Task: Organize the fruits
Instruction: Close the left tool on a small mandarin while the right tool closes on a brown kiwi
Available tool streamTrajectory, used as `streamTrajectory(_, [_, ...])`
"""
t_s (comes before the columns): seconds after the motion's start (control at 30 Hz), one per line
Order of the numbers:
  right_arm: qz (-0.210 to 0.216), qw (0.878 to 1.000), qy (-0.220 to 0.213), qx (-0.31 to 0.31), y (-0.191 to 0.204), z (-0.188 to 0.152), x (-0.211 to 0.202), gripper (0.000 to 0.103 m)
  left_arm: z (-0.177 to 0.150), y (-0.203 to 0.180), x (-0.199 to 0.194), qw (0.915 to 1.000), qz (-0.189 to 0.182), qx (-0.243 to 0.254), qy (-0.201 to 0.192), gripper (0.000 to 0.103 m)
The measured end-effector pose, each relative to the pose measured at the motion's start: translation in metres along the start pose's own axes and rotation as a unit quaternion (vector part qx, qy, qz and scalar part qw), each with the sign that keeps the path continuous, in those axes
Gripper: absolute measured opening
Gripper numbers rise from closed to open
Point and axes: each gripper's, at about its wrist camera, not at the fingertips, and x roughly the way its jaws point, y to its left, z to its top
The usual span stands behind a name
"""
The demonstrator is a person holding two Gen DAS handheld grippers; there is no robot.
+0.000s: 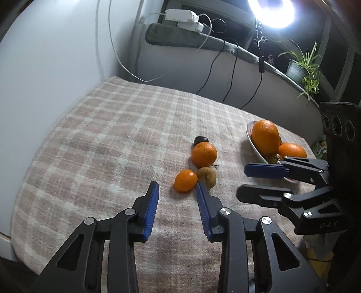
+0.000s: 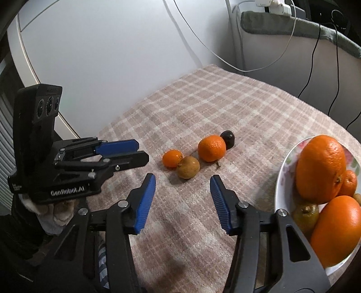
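Several loose fruits lie on the checked cloth: a small orange (image 1: 185,180) (image 2: 172,158), a brown-green fruit (image 1: 207,177) (image 2: 188,167), a mandarin (image 1: 204,154) (image 2: 211,148) and a dark fruit (image 1: 201,140) (image 2: 227,139). A white bowl (image 1: 255,144) (image 2: 281,187) at the right holds several oranges and brownish fruits. My left gripper (image 1: 177,189) (image 2: 140,149) is open and empty, just short of the small orange. My right gripper (image 2: 182,181) (image 1: 241,180) is open and empty, near the bowl's left side.
The checked cloth (image 1: 108,135) covers the table. A white wall (image 1: 45,67) stands at the left. Cables (image 1: 209,74) hang at the back. A potted plant (image 1: 304,67) and a bright ring light (image 1: 270,11) are at the back right.
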Motion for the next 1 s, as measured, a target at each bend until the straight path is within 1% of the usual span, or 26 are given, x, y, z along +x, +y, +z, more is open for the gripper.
streamTrajectory(0.23, [0.004,1.0,0.016,0.008,-0.003,0.003,0.016,0.042,-0.001,0.001,0.009,0.9999,-0.001,0.009,0.008,0.027])
streamTrajectory(0.37, [0.015,0.999,0.021,0.029,-0.01,0.006,0.022,0.039,-0.001,-0.001,0.014,0.9997,-0.001,0.019,0.014,0.026])
streamTrajectory(0.77, [0.039,0.996,0.033,0.07,-0.025,0.013,0.037,0.039,0.001,-0.009,0.027,0.9981,0.001,0.055,0.027,0.025])
streamTrajectory(1.0, [0.046,0.994,0.042,0.086,-0.032,0.019,0.05,0.038,0.001,-0.013,0.033,0.9969,0.01,0.071,0.03,0.025])
